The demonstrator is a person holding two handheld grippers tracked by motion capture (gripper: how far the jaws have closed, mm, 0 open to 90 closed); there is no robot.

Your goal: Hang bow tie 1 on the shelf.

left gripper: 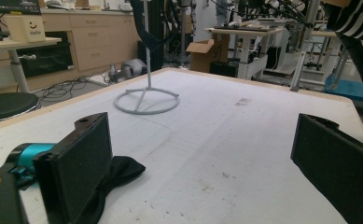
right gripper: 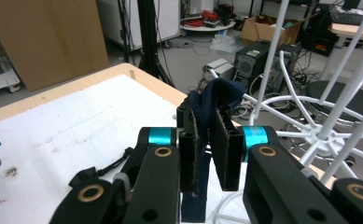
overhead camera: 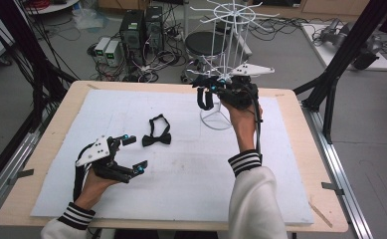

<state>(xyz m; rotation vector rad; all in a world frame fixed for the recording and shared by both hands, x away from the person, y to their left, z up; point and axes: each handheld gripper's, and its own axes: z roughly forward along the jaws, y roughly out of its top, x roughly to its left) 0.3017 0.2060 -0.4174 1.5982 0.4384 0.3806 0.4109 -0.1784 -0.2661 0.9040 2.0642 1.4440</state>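
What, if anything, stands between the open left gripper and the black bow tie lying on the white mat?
Nothing visible does. The left gripper is open and low over the white mat, and the black bow tie lies just beyond its far jaw; in the left gripper view the tie sits right against that jaw's pad.

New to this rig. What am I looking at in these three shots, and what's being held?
No robot here: a person holds a two-jaw gripper in each hand. The high view looks down on the table; the other two come from cameras riding on each gripper, looking along its black jaws.

On the white mat lie a black bow tie and the round base of a white wire rack.

The right gripper, raised beside the rack, is shut on a dark fabric strip that hangs between its pads. The left gripper rests open on the mat, holding nothing; the bow tie lies just beyond one jaw.
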